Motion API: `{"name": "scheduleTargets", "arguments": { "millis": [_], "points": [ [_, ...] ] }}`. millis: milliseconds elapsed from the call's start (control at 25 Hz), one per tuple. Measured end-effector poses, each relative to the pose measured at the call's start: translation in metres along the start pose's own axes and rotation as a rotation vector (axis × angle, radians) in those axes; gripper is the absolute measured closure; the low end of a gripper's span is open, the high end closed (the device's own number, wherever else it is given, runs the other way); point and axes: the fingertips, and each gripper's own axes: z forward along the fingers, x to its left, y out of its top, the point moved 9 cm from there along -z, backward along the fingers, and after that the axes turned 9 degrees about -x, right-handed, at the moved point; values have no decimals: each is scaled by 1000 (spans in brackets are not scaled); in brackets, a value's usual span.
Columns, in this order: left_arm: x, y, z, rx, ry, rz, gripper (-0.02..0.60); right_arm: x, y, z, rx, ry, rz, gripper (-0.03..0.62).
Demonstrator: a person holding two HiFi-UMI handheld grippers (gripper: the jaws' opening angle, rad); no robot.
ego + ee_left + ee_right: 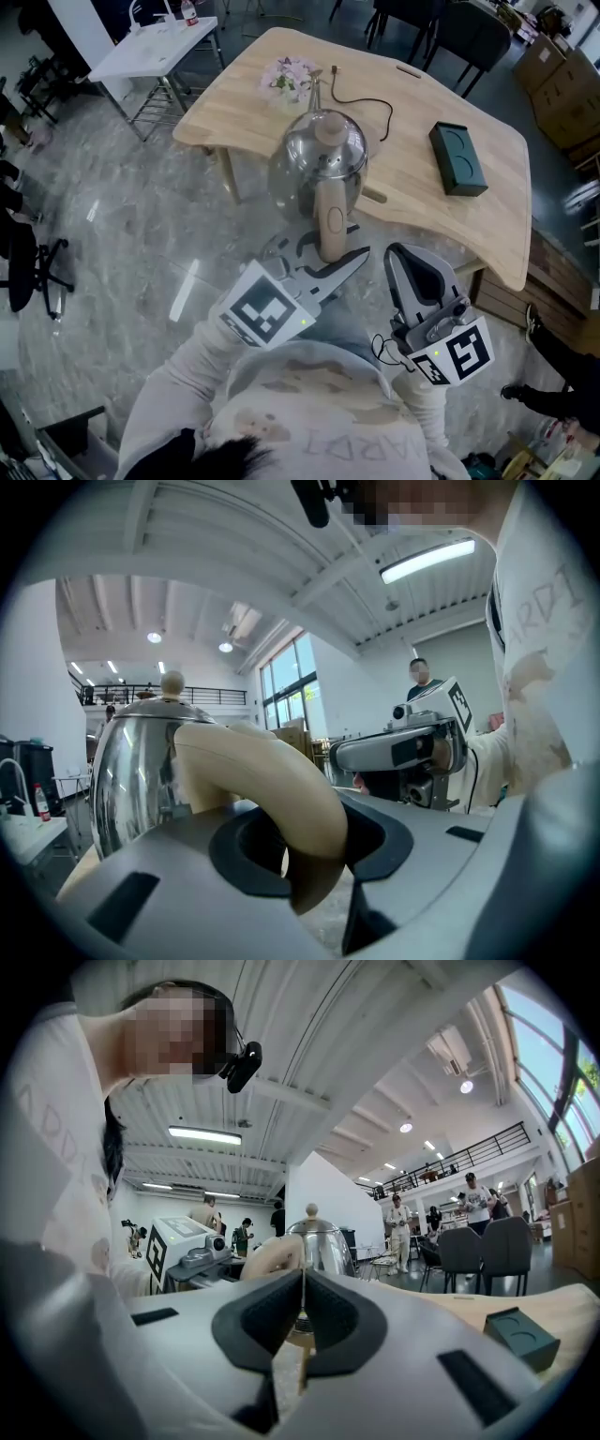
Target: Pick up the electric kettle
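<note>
Where the kettle is: electric kettle (317, 159) held up by its handle (330, 220), upright, seen over the near edge of the table (441, 220). Its body overlaps part table top, part floor (141, 216).
Kettle build: shiny steel body, beige handle, beige lid knob (328, 129) on top.
Left tongs (335, 261): clamped on the lower end of the handle, one jaw on each side. The handle fills the gap, so they stand mid-width.
Left gripper view: the handle curves down through the dark pads, with the steel body right behind it.
Right tongs (405, 262): jaws closed together with only a thin slit between them, nothing held. They sit just right of the handle and apart from it.
Right gripper view: kettle straight ahead beyond the closed tips, left tongs to its left.
Table contents: dark green box (457, 157) lying flat to the right of the kettle, well apart. A black cable (373, 105) lies behind the kettle, and pale pink flowers (289, 77) stand near the far edge.
Background: white table (159, 42) at far upper left, and people standing farther back in the hall.
</note>
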Motion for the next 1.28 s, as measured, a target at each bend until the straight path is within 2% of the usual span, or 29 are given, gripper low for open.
{"name": "scheduleTargets", "arguments": {
  "millis": [280,640,1040,1280],
  "points": [
    [-21,20,-36,-28,25,-48,464,22,5,4,-1,16,-16,576],
    [-27,36,-39,-37,75,-97,465,21,9,-1,18,53,-3,576],
    [-49,50,-41,-44,88,-75,465,30,18,-20,-4,52,-16,576],
    [-45,59,-39,-41,107,-71,465,25,27,-15,-12,72,-12,576]
  ]
}}
